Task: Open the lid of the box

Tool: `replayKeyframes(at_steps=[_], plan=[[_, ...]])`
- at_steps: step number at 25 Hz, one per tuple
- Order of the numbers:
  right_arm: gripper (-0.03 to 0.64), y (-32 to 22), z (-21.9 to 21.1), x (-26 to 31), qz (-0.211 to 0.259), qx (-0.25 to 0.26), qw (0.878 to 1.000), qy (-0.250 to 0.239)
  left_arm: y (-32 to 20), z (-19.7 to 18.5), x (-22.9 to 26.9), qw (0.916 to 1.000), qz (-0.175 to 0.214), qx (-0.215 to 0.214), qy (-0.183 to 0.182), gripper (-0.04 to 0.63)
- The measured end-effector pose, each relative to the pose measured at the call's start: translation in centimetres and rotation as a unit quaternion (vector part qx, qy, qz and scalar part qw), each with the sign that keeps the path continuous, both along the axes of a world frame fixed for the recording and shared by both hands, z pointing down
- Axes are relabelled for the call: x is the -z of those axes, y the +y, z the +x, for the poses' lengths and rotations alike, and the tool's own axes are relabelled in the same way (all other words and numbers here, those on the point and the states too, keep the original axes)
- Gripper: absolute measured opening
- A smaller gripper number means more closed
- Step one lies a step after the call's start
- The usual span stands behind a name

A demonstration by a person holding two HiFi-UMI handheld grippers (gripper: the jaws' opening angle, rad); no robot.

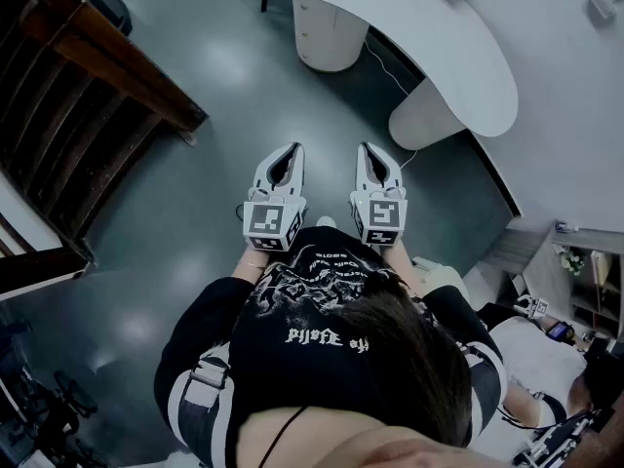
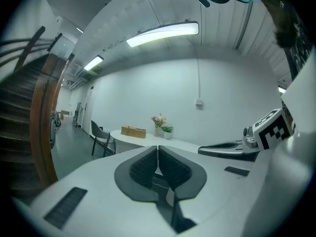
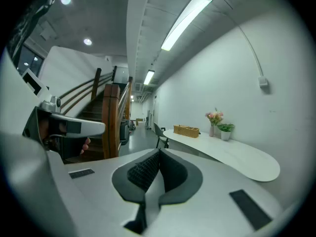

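The low tan box sits at the white table's far end.

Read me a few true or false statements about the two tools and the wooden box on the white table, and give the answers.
1. The left tool has its jaws together with nothing between them. True.
2. The right tool is clamped on the wooden box. False: its jaws are shut on nothing, and the box sits far off on the white table.
3. Flowers stand on the same table as the box. True.
4. Both tools are held over the table. False: the head view shows them over the grey floor, away from the table.
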State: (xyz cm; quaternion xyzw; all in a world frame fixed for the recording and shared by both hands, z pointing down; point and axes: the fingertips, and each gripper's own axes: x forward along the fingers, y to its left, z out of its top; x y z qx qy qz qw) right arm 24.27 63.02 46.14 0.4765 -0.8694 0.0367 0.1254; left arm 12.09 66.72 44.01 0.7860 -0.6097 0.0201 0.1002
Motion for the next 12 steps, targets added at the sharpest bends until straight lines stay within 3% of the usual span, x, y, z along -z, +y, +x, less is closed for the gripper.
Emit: replayKeyframes(at_steps=[12], plan=[[0.026, -0.8, 1.8, -1.0, -0.006, 0.006, 1.0, -0.017, -0.6, 1.6, -1.0, 0.9998, 0.002, 0.018, 0.004, 0.026]])
